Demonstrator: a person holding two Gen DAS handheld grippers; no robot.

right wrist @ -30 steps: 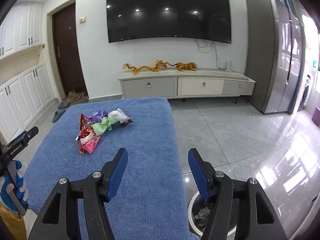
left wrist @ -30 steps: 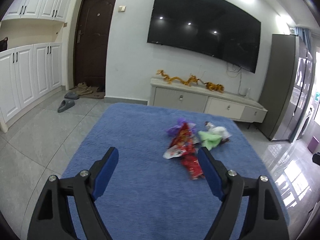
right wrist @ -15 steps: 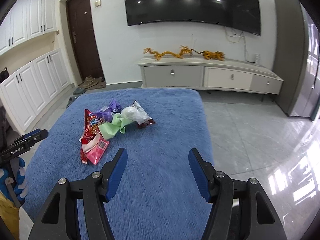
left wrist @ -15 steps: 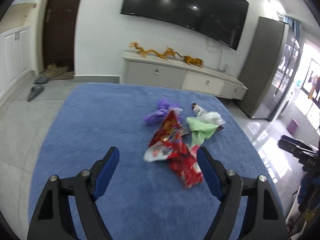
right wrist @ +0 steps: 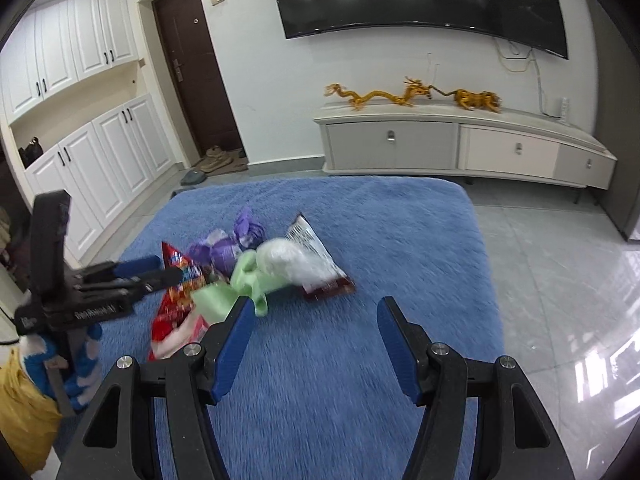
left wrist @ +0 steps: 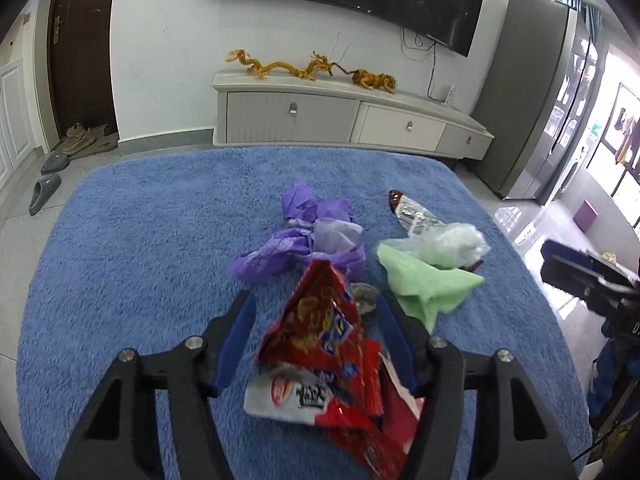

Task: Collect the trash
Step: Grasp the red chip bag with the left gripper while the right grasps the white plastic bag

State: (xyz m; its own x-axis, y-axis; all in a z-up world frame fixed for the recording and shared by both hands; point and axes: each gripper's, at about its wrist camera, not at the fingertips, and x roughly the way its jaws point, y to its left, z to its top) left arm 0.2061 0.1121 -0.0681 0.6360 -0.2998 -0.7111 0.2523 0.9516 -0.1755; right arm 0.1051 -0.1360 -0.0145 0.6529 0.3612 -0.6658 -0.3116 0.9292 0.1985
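Your left gripper (left wrist: 314, 336) straddles the crinkled red foil snack bag (left wrist: 324, 344) on the fluffy blue rug (left wrist: 140, 240) — jaws spread wide, gripping nothing. Your right gripper (right wrist: 314, 334) hangs equally wide and empty — near the crumpled pale-green wrapper (right wrist: 236, 284).

Bright, even daylight indoors. Ceiling spots reflect in the television (right wrist: 420, 0); window glare streaks the glossy floor tiles (right wrist: 580, 280). Fisheye bends the edges, corners vignette black, and the wrappers (right wrist: 280, 268) are motion-blurred.
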